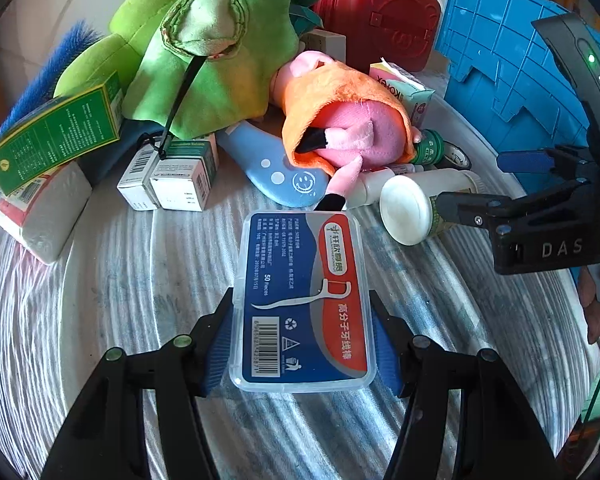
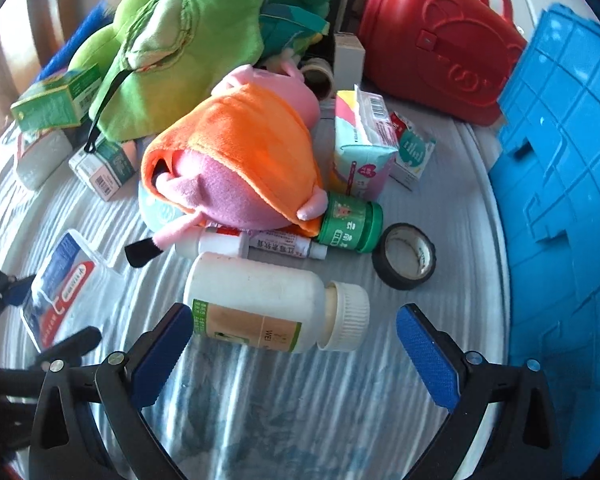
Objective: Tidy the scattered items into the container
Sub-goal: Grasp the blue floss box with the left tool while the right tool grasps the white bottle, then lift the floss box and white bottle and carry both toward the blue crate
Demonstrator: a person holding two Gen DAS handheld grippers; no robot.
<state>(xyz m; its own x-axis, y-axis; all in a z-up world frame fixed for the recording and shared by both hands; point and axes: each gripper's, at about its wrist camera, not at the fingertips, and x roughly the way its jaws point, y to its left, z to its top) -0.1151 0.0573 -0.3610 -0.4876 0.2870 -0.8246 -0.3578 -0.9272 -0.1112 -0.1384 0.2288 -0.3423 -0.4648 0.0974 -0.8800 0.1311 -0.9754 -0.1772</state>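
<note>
A flat rectangular box of clear plastic with a blue and red floss-pick label [image 1: 302, 300] is held between the ribbed blue pads of the left gripper [image 1: 302, 344], whose jaws are closed narrowly on its two long sides; the box is seen above the striped grey-white cloth [image 1: 140, 280], and it cannot be told whether its far end rests on the cloth. The right gripper [image 2: 296, 344] is spread wide, with its textured blue pads on both sides of a white plastic bottle with a ribbed screw cap and a green-beige label [image 2: 256, 300], which lies on its side on the cloth; the left pad is just beside the bottom end of the bottle, and the right pad is apart from the cap. Behind the bottle, a thin white tube [image 2: 252, 242], a small green jar [image 2: 350, 222] and a roll of black tape [image 2: 404, 256] are seen. A soft pink plush toy in an orange fleece dress [image 2: 236, 160] lies over a green plush toy [image 2: 180, 40]. At the right edge, a blue ribbed plastic crate [image 2: 560, 200] stands, with a glossy red moulded case [image 2: 428, 44] near it.
</note>
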